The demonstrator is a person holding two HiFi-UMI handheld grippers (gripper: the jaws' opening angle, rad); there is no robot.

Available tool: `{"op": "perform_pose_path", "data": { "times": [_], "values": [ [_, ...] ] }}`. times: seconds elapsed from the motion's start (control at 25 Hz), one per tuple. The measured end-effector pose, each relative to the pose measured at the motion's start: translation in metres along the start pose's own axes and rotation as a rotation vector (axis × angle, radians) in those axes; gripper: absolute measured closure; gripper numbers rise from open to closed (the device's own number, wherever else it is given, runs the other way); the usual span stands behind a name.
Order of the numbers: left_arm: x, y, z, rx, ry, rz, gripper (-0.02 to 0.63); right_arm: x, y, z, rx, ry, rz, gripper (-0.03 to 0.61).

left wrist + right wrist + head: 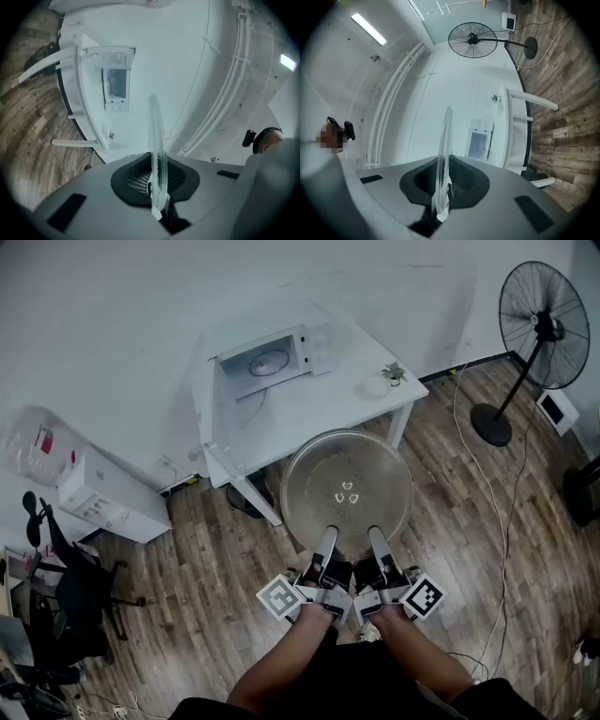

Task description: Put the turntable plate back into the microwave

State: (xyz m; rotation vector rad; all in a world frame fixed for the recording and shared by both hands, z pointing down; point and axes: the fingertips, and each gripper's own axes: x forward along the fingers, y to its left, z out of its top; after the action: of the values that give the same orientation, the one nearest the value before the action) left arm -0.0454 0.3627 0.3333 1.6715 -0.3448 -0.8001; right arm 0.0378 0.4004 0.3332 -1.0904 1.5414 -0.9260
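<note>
A clear glass turntable plate (346, 491) is held level above the wood floor, in front of the white table (309, 409). My left gripper (324, 545) and right gripper (379, 545) are both shut on its near rim, side by side. Each gripper view shows the plate edge-on between the jaws, as a thin glass plate edge (157, 154) on the left and a plate edge (443, 164) on the right. The white microwave (272, 360) stands on the table with its door open; the microwave (116, 86) and the microwave (480, 140) lie ahead of both grippers.
A small potted plant (394, 373) and a white round object (376, 387) sit on the table's right end. A standing fan (539, 329) is at the right, cables (506, 521) trail over the floor, and a white box (108, 493) and an office chair (75, 592) are at the left.
</note>
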Motion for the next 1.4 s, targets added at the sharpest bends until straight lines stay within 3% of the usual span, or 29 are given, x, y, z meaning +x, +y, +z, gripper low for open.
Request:
{"op": "perform_pose_path", "data": {
  "times": [0.44, 0.92, 1.4],
  "values": [
    [0.007, -0.002, 0.016, 0.021, 0.014, -0.027, 0.574, 0.016, -0.001, -0.005, -0.004, -0.013, 0.021, 0.531],
    [0.031, 0.012, 0.072, -0.006, 0.052, -0.017, 0.572, 0.073, -0.014, -0.022, 0.000, -0.055, 0.013, 0.523],
    [0.096, 0.049, 0.119, 0.026, -0.014, 0.017, 0.572, 0.153, -0.058, 0.004, 0.050, 0.015, 0.005, 0.528]
  ]
}}
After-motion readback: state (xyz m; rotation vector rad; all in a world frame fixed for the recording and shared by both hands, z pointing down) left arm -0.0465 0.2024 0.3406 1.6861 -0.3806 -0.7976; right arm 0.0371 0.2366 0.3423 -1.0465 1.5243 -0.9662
